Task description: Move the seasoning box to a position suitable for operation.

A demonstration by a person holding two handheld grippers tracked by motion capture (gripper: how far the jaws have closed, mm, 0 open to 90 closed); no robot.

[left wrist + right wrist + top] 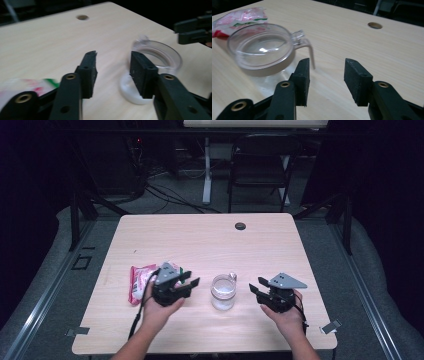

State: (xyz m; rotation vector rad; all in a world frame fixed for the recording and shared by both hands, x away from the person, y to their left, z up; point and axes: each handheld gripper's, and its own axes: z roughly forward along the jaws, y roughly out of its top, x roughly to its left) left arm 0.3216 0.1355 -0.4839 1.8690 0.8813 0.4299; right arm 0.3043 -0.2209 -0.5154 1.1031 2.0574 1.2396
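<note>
A clear plastic cup point(222, 291) with a small handle stands upright near the table's front, between my two grippers. My left gripper point(192, 281) hovers just left of it, open, with nothing between its jaws. In the left gripper view the left gripper point(113, 62) points at the cup point(160, 53), which sits a little to the right of its jaws. My right gripper point(256, 285) is open to the cup's right, apart from it. In the right gripper view the right gripper point(327, 68) frames bare table, with the cup point(262, 47) off to the left.
A pink, white and green snack packet point(141, 281) lies flat left of the left hand. A dark grommet hole point(240, 226) marks the table's far side. Beyond the table point(200, 240) stand a folding chair point(260, 167) and floor cables.
</note>
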